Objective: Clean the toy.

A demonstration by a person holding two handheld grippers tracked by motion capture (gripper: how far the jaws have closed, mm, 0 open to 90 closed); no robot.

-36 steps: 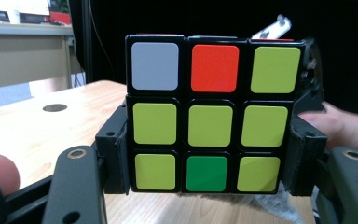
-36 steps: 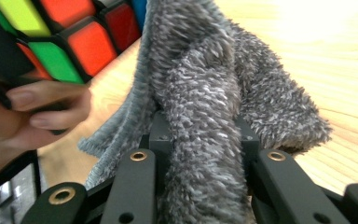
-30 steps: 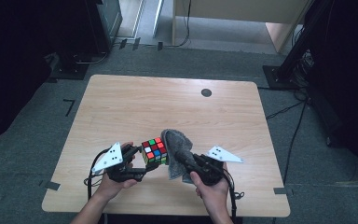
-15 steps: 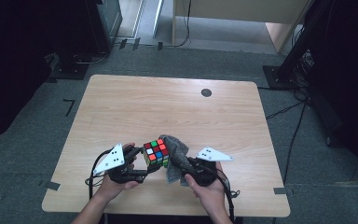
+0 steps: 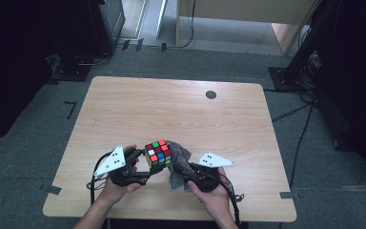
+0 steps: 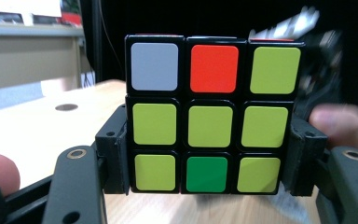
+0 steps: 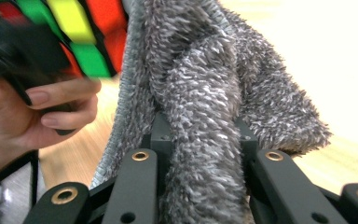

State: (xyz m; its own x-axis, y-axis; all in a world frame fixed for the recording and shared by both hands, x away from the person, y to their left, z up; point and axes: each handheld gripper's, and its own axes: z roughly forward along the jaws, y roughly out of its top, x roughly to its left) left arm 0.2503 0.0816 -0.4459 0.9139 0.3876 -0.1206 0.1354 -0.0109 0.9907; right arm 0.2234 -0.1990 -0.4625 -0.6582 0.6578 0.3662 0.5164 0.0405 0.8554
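A colour puzzle cube (image 5: 157, 153) is held just above the near middle of the wooden table (image 5: 171, 109). My left gripper (image 5: 140, 164) is shut on the cube (image 6: 212, 116), its pads pressing the cube's two sides; the face toward its camera is mostly yellow-green. A fluffy grey cloth (image 5: 180, 164) hangs against the cube's right side. My right gripper (image 5: 187, 172) is shut on that cloth (image 7: 205, 121), which bunches up between its jaws. In the right gripper view the cube (image 7: 74, 32) shows at the upper left, above the fingers of the person's other hand (image 7: 32, 112).
A small dark round hole (image 5: 211, 94) marks the far right part of the table. Dark stands and cables sit on the grey floor around the table. A pale cabinet stands behind the far edge.
The right gripper with the cloth has moved slightly left and down, closer against the cube. The left gripper and cube have stayed in place.
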